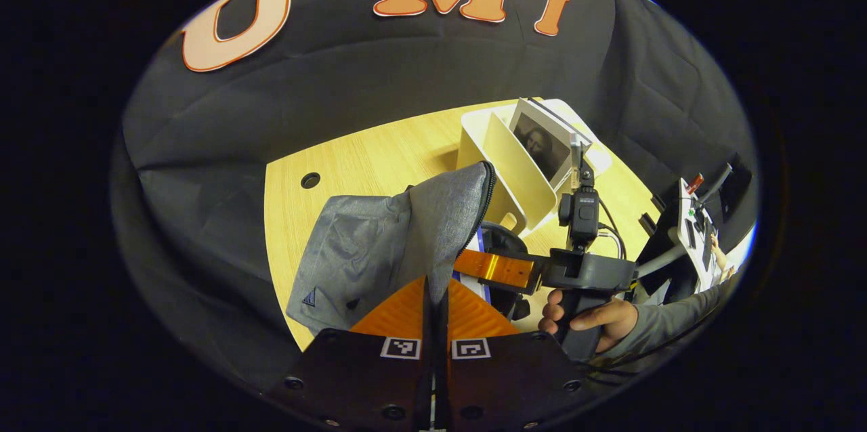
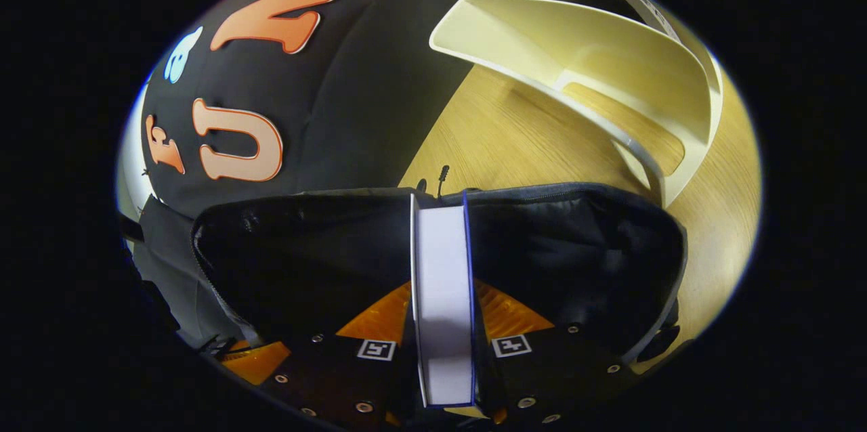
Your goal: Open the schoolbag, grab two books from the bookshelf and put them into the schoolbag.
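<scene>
Over bag [image 2: 576, 242] mouth: R gripper [image 2: 443, 324] pinches book [image 2: 443, 283], not yet dropped. L gripper [image 1: 433, 303] fingers clamp flap [image 1: 447, 215], bag open. Another book [image 1: 545, 141] on shelf [image 1: 501, 168].

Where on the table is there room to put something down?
The bare table between the gray schoolbag and the black wall, around the small hole, is free. It's crowded where the schoolbag, white bookshelf and right tool meet.

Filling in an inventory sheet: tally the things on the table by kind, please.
Schoolbag: 1
Bookshelf: 1
Books: 2, one in the bookshelf, one between the right tongs above the open bag
Total: 4
</scene>
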Demonstrator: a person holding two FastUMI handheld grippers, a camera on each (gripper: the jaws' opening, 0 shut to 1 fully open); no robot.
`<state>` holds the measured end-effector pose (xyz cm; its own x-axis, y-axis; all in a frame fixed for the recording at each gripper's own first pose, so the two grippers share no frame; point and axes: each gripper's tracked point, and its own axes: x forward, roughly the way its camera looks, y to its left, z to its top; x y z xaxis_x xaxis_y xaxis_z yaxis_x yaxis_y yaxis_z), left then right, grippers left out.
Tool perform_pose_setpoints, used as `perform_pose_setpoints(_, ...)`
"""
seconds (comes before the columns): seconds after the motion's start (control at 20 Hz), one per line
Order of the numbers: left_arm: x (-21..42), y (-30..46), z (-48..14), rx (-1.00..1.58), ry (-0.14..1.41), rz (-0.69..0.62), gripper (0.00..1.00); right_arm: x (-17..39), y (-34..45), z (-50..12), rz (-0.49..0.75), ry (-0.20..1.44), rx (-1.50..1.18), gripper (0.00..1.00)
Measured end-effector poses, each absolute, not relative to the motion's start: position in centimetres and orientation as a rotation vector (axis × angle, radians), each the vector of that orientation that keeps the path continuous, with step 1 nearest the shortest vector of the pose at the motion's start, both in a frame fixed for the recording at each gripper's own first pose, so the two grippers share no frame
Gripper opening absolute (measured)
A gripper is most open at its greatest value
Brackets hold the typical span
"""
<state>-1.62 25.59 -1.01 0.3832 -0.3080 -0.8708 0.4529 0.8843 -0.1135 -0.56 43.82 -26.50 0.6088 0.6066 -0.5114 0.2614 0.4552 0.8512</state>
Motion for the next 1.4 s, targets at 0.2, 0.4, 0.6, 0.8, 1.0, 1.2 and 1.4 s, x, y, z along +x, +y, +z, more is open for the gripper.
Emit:
perform_pose_setpoints(0.2, -1.4, 25.1, -1.2, 0.160, 1.084, -0.496, 0.03, -3.8, 42.5, -27.5, 0.314, 1.078, 0.918, 0.80)
perform_pose_setpoints(0.4, -1.4, 24.9, -1.4, 0.153, 1.093, -0.469, 0.03, -5.8, 38.2, -27.0, 0.335, 1.140, 0.756, 0.96)
perform_pose_setpoints(0.6, -1.0, 24.6, -2.1, 0.172, 1.102, -0.464, 0.02, -5.7, 34.1, -24.9, 0.359, 1.152, 0.596, 0.97)
perform_pose_setpoints(0.8, -1.0, 24.3, -2.4, 0.158, 1.106, -0.445, 0.03, -4.9, 29.2, -22.2, 0.368, 1.149, 0.435, 0.98)
perform_pose_setpoints(1.0, -1.1, 24.6, -2.6, 0.150, 1.109, -0.424, 0.03, -3.4, 24.3, -20.2, 0.343, 1.172, 0.311, 0.98)
perform_pose_setpoints(1.2, -1.1, 24.6, -2.8, 0.131, 1.114, -0.403, 0.02, -0.9, 19.7, -18.8, 0.311, 1.182, 0.204, 0.98)
perform_pose_setpoints(1.4, -1.0, 24.7, -2.9, 0.123, 1.116, -0.376, 0.02, 1.8, 17.1, -18.0, 0.302, 1.190, 0.144, 0.98)
